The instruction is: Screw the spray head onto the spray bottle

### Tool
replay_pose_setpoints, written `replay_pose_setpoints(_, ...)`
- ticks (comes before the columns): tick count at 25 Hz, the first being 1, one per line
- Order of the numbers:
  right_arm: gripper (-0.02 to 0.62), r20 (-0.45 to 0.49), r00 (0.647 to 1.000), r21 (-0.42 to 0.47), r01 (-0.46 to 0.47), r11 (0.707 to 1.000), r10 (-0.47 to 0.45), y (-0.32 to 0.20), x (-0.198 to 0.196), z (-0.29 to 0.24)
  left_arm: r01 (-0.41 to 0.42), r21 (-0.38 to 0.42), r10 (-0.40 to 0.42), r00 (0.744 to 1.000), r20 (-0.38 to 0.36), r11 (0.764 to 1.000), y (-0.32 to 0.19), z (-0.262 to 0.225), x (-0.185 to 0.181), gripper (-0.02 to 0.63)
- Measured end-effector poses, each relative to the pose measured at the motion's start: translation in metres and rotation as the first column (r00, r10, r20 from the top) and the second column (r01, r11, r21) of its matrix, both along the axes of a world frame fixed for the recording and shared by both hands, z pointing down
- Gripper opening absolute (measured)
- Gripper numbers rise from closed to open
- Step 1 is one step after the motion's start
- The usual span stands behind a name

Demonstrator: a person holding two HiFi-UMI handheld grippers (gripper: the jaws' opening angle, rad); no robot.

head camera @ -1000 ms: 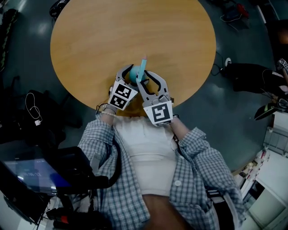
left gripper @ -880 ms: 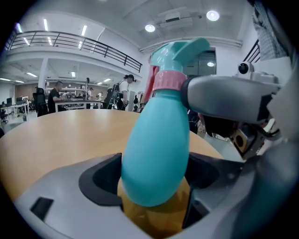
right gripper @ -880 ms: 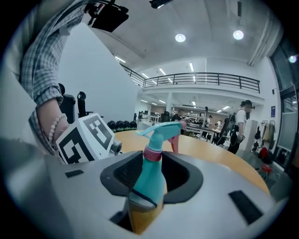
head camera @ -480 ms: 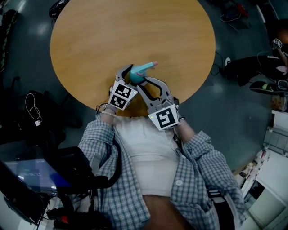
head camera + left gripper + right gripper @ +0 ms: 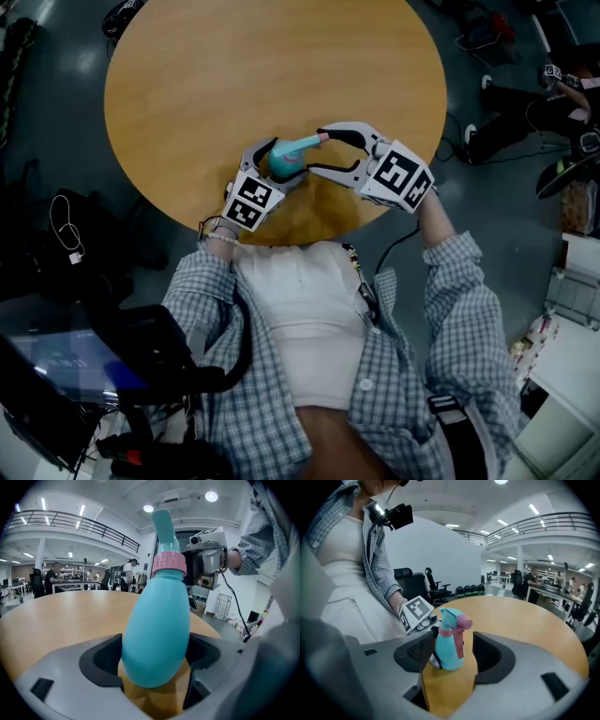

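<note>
The spray bottle [image 5: 284,161], teal, stood near the edge of the round wooden table [image 5: 206,75] closest to the person. It leaned a little and was clamped around its lower body by the left gripper [image 5: 275,165]. The spray head [image 5: 305,142] already sat on the neck, its pink collar [image 5: 168,563] flush against the bottle's shoulder and its pink-tipped nozzle aimed towards the right gripper [image 5: 319,150]. That gripper's jaws stood wide, one on each side of the head with clear air between pad and plastic, so nothing was held there.

Judging by this, the head was placed and at least partly threaded on. No view showed how tight the collar was. The open jaws suggested a fresh grip between turns, with one or more twists probably left.

A second earlier the right gripper was tucked close to the person's body beside the left one, closed on the head, whose nozzle pointed away across the table. Half a second earlier the nozzle had swung round to the person's right. Since then the jaws had just been opening, off the head, and the hand had moved out to the bottle's right. The left gripper and the bottle had not shifted.
</note>
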State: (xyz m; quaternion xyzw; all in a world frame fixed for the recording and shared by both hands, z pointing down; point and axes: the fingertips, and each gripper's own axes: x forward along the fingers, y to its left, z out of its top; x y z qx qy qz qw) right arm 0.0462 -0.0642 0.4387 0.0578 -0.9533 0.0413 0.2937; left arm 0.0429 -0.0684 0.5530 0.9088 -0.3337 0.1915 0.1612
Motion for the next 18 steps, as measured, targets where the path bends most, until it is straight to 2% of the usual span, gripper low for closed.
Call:
replay_pose_setpoints(6,0.244,-0.061,0.976,0.000,0.211,0.978,-0.210,0.007,-0.033,0.016,-0.009,-0.004,0.009,1.000,0.000,1.000,0.000,0.002,0.000,0.408)
replay_pose_setpoints(8,0.147,-0.077,0.959,0.035,0.274,0.961,-0.271,0.014,-0.038,0.019,-0.011,-0.005,0.011,1.000,-0.001,1.000,0.000,0.003,0.000,0.408)
replay_pose_setpoints(10,0.127,-0.071,0.957,0.055,0.284,0.957,-0.280,0.018,-0.038,0.019,-0.012,-0.003,0.012,1.000,-0.002,1.000,0.001,0.003,-0.001,0.408)
replay_pose_setpoints(12,0.127,-0.052,0.972,0.070,0.233,0.970,-0.230,0.017,-0.038,0.017,-0.010,-0.002,0.010,1.000,-0.003,1.000,0.001,0.002,0.000,0.408)
replay_pose_setpoints(14,0.127,-0.033,0.989,0.104,0.144,0.984,-0.142,0.016,-0.038,0.015,-0.003,-0.001,0.003,1.000,-0.005,1.000,0.000,0.001,0.000,0.408)
replay_pose_setpoints(16,0.127,-0.009,1.000,0.146,0.022,0.989,-0.021,0.015,-0.036,0.014,0.006,0.001,-0.006,1.000,-0.005,1.000,0.000,0.000,0.000,0.408)
replay_pose_setpoints(18,0.127,0.026,0.993,0.164,-0.120,0.979,0.117,0.015,-0.035,0.013,0.012,0.003,-0.012,1.000,-0.002,1.000,0.001,0.000,0.000,0.408)
